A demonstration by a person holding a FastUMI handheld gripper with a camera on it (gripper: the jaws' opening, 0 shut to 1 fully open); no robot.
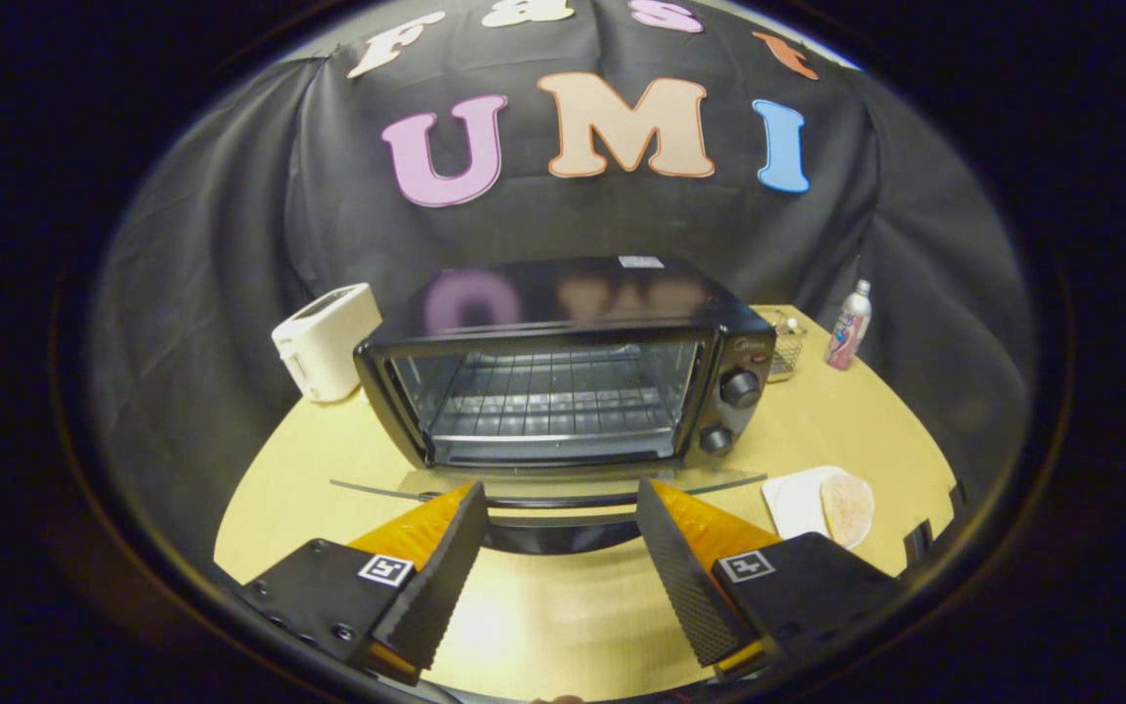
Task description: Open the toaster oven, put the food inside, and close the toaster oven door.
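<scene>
The hand-held gripper (558, 557) is seen with its two fingers spread wide, nothing pinched between them, above the pale wooden tabletop (563, 606). Just ahead of the fingertips, the glass door (548, 489) of the black toaster oven (563, 372) is found folded down flat, its wire rack exposed. To the right of the fingers, a round flat piece of food (847, 508) is laid on a white square plate (798, 501). Beyond, left of the oven, a cream pop-up toaster (326, 340) is set; to the right, a small bottle (848, 328).

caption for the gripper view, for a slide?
Open tool over the lowered glass door of the toaster oven; food waits on a plate beside it.
</scene>
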